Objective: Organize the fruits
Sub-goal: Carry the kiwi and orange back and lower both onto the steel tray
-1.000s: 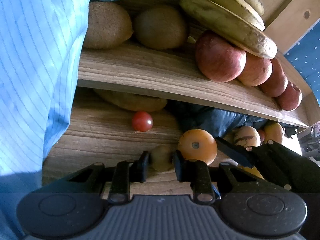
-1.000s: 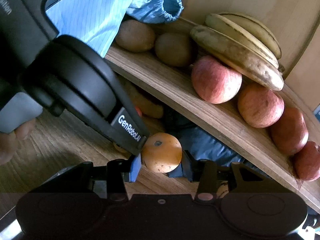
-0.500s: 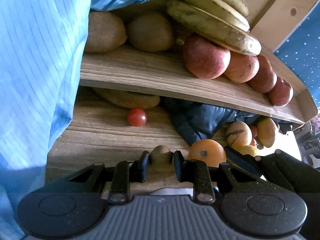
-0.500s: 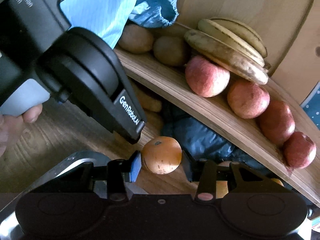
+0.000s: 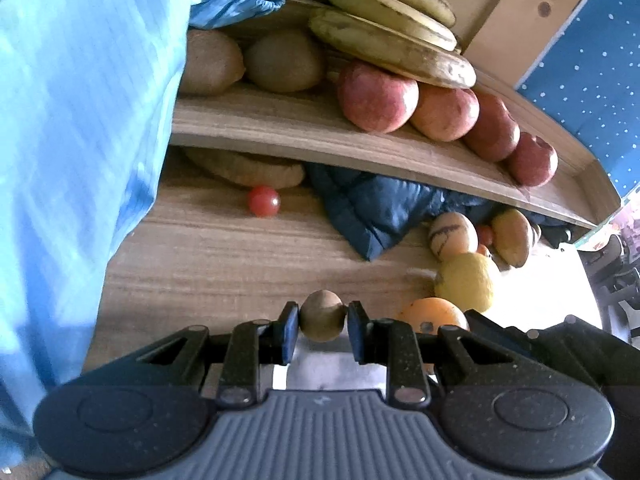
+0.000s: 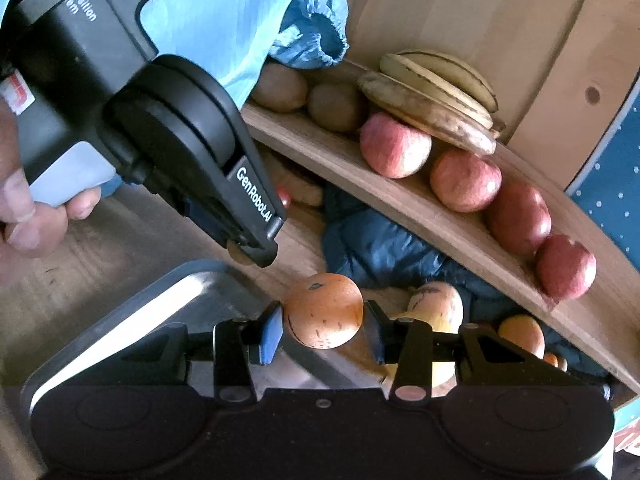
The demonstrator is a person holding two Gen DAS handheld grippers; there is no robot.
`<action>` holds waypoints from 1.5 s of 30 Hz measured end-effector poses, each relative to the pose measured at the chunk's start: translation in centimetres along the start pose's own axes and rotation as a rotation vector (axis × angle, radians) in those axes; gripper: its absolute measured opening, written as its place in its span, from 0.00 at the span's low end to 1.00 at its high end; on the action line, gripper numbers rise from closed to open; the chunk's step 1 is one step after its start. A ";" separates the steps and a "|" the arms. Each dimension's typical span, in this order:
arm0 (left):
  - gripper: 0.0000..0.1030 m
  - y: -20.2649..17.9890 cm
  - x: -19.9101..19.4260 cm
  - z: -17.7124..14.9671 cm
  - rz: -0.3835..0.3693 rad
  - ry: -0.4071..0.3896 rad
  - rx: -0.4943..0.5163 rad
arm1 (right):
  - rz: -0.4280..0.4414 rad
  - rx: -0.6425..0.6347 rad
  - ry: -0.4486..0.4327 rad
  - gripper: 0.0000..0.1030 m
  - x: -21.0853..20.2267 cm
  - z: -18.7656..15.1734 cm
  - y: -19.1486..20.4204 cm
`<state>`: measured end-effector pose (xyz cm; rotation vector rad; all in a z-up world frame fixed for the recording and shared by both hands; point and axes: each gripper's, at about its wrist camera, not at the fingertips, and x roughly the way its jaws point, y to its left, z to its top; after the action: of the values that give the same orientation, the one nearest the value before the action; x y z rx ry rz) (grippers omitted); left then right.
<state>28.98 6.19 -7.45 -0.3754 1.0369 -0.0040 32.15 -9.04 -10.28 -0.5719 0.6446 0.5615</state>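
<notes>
My left gripper [image 5: 322, 326] is shut on a small brown kiwi [image 5: 322, 316] and holds it above the near edge of a metal tray [image 5: 320, 372]. My right gripper [image 6: 324, 326] is shut on an orange [image 6: 324, 310] above the same tray [image 6: 132, 320]. The orange also shows in the left wrist view [image 5: 434, 314], and the left gripper's body in the right wrist view [image 6: 192, 152]. A wooden shelf [image 5: 280, 132] carries kiwis [image 5: 280, 60], apples [image 5: 376, 96] and bananas [image 5: 392, 40].
On the wooden table [image 5: 224, 260] under the shelf lie a cherry tomato [image 5: 263, 201], a dark blue cloth [image 5: 376, 208], a lemon [image 5: 466, 280] and striped yellow fruits [image 5: 452, 234]. A light blue sleeve [image 5: 80, 140] fills the left side.
Both grippers have pulled back from the shelf with their fruit, and the metal tray has come into view beneath them.
</notes>
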 end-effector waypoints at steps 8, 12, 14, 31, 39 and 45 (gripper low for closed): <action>0.28 -0.5 -2.1 -3.1 0.029 -0.002 -0.032 | 0.046 -0.017 -0.018 0.44 -2.8 -1.4 1.3; 0.28 -0.8 -3.0 -4.7 0.043 0.007 -0.052 | 0.072 -0.026 -0.022 0.44 -4.1 -2.4 2.0; 0.28 -1.0 -3.3 -5.6 0.049 0.010 -0.061 | 0.085 -0.033 -0.022 0.44 -4.7 -2.9 2.4; 0.28 -1.3 -4.7 -10.7 0.069 0.035 -0.096 | 0.182 -0.004 0.031 0.44 -7.8 -6.1 4.2; 0.28 -1.7 -4.9 -12.2 0.070 0.050 -0.087 | 0.195 0.023 0.051 0.44 -8.9 -7.0 4.6; 0.28 -2.1 -4.9 -13.0 0.076 0.065 -0.077 | 0.191 0.048 0.067 0.44 -9.3 -7.7 4.6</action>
<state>15.93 1.13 -8.56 -0.4079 1.1171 0.0926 20.01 -13.48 -10.47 -0.4887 0.7792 0.7064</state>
